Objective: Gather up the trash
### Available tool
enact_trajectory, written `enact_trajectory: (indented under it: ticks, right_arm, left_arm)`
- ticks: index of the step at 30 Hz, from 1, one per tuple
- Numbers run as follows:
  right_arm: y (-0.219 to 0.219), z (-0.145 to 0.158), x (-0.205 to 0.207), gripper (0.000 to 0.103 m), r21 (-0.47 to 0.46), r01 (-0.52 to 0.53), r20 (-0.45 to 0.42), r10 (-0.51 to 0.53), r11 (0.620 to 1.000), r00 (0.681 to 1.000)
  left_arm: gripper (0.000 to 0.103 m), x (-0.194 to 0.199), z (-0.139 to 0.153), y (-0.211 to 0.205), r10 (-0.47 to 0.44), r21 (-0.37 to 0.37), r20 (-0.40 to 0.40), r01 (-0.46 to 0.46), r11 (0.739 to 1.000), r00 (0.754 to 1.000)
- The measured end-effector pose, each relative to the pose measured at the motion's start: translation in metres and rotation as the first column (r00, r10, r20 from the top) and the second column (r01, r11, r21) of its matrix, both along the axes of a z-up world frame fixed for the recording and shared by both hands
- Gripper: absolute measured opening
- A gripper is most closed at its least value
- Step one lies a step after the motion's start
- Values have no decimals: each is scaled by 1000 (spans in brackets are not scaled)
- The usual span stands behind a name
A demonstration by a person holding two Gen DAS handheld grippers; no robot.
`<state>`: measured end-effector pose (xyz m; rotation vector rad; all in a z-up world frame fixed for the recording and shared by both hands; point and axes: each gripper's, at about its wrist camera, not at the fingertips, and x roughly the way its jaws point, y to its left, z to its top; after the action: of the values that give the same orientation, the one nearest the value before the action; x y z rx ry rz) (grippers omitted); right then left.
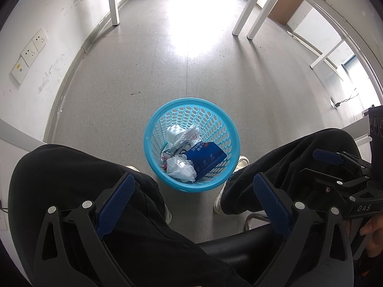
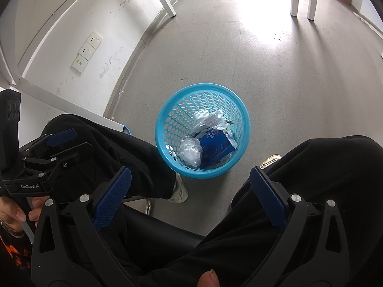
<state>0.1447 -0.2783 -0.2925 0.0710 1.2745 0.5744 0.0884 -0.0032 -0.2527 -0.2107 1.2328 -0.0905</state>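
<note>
A blue perforated trash basket (image 1: 153, 129) stands on the grey floor between the seated person's feet; it also shows in the right wrist view (image 2: 165, 124). It holds a blue packet (image 1: 207, 157) (image 2: 214, 147), crumpled clear plastic (image 1: 180, 168) (image 2: 190, 153) and white wrappers (image 1: 178, 134) (image 2: 205, 118). My left gripper (image 1: 191, 192) is open and empty, above the person's knees, short of the basket. My right gripper (image 2: 190, 189) is open and empty too, at the same height. Each gripper shows at the edge of the other's view.
The person's legs in black trousers (image 1: 79, 172) (image 2: 330, 172) flank the basket, with white shoes (image 2: 179, 189) beside it. A black chair seat (image 1: 239, 246) lies below. White table legs (image 1: 249, 12) stand farther off. A white wall with sockets (image 1: 33, 50) runs on the left.
</note>
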Motion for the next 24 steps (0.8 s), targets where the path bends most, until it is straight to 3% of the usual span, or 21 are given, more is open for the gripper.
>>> enact_trajectory:
  ticks: [24]
  right_arm:
    - [3, -1, -1, 95, 5, 1, -6, -1, 1000, 1000]
  left_arm:
    - [97, -1, -4, 1, 4, 2, -12, -3, 1000, 1000]
